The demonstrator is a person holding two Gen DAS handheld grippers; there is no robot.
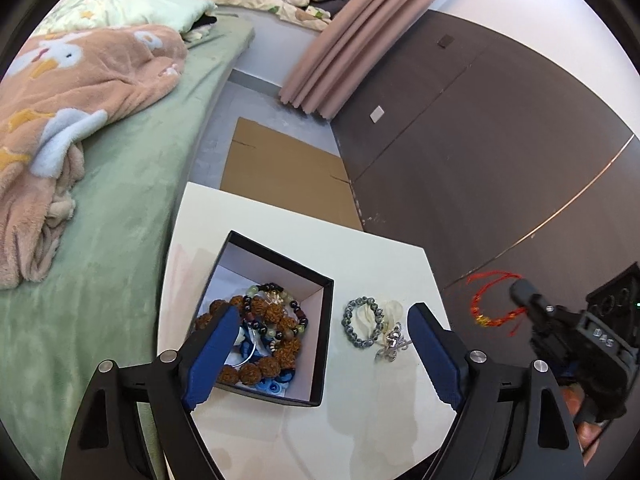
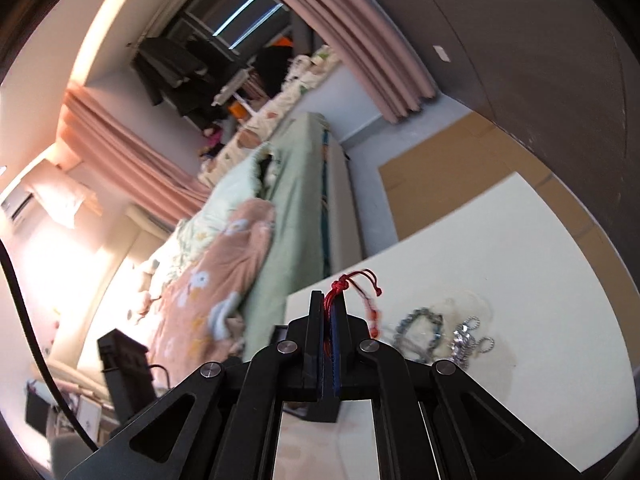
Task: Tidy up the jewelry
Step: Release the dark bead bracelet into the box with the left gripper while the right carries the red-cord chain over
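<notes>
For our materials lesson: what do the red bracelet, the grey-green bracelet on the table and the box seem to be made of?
Red bracelet, pinched in the shut right tool: braided cord, matte, with visible knots and loose ends.
Grey-green bracelet: round glossy mottled beads, perhaps stone or glass.
Box: probably stiff cardboard, with thin straight walls, matte black outside and pale inside.

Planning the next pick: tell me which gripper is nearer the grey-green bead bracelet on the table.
Left. The left gripper hangs open just over the grey-green bead bracelet, beside the box. The right gripper is off the table's edge, shut on the red string bracelet.
</notes>
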